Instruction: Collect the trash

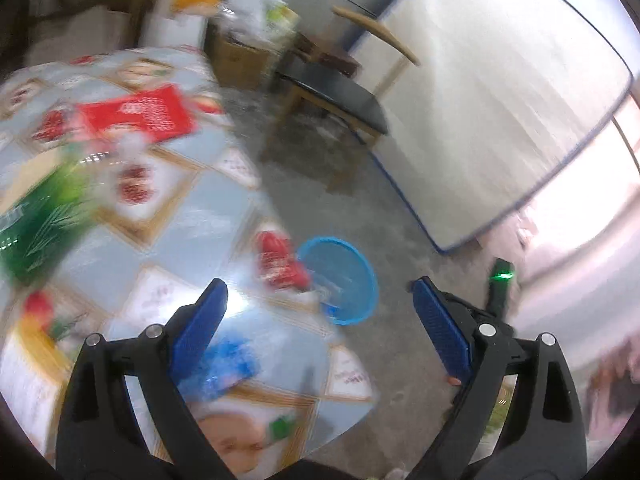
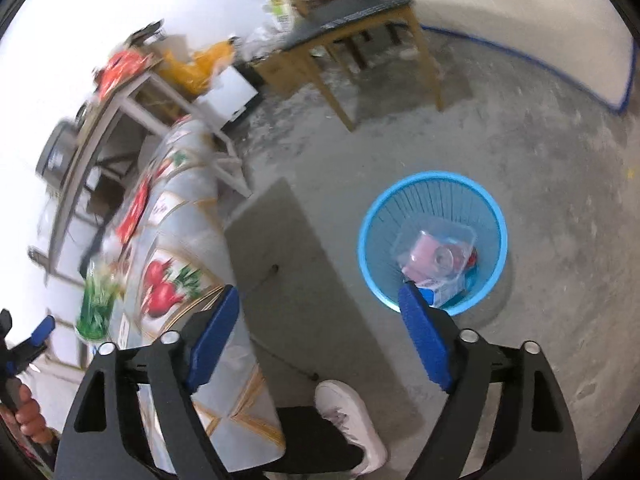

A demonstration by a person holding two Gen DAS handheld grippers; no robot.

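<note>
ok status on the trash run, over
Left gripper and right gripper open, nothing held. Blue bin on floor, wrappers inside. Red packet and green packet on table. Nothing blocking the bin.

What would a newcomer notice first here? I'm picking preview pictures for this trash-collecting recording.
The bright blue wastebasket on the grey concrete floor, already holding a clear plastic container and pink packaging. Next, the table's fruit-patterned tablecloth with a red packet on it. Both the left gripper and right gripper are open and empty.
</note>
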